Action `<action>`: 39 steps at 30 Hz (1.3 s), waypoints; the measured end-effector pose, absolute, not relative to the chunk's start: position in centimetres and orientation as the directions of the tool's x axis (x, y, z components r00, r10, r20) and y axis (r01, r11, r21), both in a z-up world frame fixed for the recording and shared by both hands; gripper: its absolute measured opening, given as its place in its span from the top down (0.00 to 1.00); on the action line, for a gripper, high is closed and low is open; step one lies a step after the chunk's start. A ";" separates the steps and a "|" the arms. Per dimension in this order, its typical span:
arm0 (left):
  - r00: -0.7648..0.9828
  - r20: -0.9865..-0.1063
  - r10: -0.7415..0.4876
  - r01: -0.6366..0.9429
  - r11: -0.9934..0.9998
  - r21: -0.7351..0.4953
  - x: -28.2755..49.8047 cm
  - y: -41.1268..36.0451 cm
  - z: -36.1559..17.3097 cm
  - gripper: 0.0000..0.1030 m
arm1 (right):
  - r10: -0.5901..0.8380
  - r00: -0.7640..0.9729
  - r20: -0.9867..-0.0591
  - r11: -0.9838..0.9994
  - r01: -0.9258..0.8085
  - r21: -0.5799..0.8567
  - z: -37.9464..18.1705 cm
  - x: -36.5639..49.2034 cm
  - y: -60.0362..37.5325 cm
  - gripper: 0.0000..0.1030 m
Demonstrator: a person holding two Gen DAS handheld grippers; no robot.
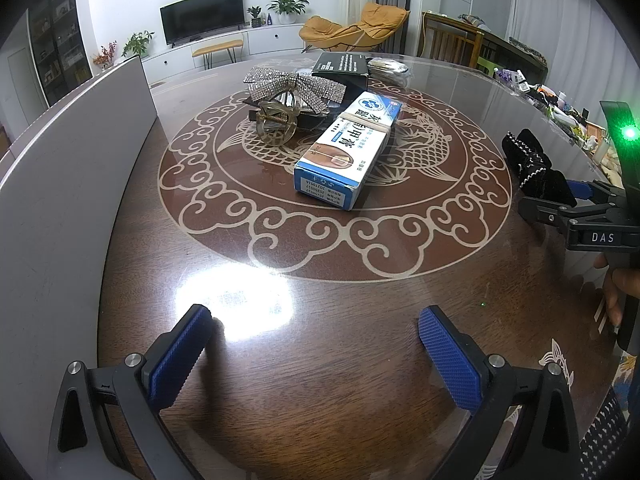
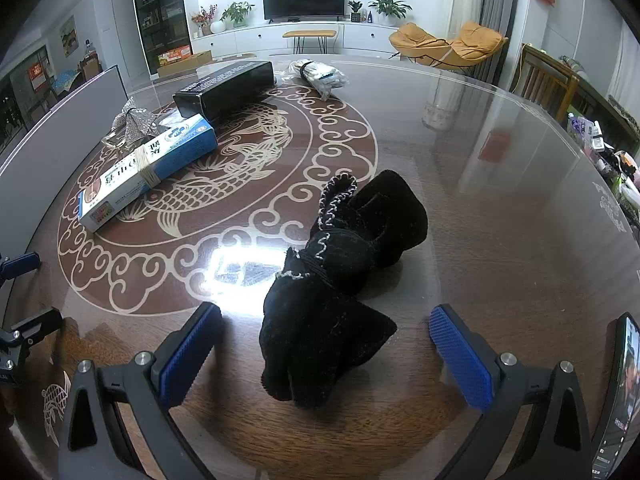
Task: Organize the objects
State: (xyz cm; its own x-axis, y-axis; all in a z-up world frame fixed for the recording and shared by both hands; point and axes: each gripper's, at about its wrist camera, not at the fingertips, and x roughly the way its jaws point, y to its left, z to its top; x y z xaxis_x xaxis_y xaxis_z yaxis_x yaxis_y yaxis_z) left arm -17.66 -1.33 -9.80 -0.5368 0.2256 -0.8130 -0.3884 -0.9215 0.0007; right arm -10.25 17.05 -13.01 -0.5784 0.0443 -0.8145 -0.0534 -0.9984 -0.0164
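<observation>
A black velvet bow with pale stitched trim lies on the glass-topped table. Its near end sits between the fingers of my right gripper, which stands wide open with neither pad touching the cloth. In the left wrist view the same bow lies at the far right, in front of the right gripper. My left gripper is open over bare table, nothing between its blue pads. Farther off lie a blue and white box bound with a rubber band, a rhinestone bow and a clear hair claw.
A black box and a bundle of white gloves lie at the far side. A grey panel stands along the table's left edge. A phone stands at the right. Clutter lines the far right rim.
</observation>
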 end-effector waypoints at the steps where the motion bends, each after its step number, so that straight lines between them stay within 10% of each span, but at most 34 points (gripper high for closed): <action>1: -0.537 -0.813 0.226 -0.388 -0.921 0.001 -17.7 -1.3 -9.8 0.00 | 0.044 -0.578 -0.815 -0.998 -0.053 -0.016 -13.0 -10.3 17.1 0.00; 28: -0.361 -0.893 0.269 -0.495 -0.867 -0.061 -30.8 7.0 -9.2 0.00 | 0.044 -0.579 -0.814 -0.998 -0.053 -0.016 -13.0 -10.2 17.1 0.00; 32: -0.427 -0.871 0.241 -0.489 -0.873 -0.002 -30.5 7.3 -8.6 0.49 | 0.044 -0.579 -0.814 -0.998 -0.053 -0.016 -13.0 -10.2 17.1 0.00; 39: -0.459 -0.854 0.244 -0.391 -0.919 -0.052 -25.0 5.1 -8.3 0.58 | 0.044 -0.579 -0.814 -0.998 -0.053 -0.016 -13.0 -10.2 17.0 0.00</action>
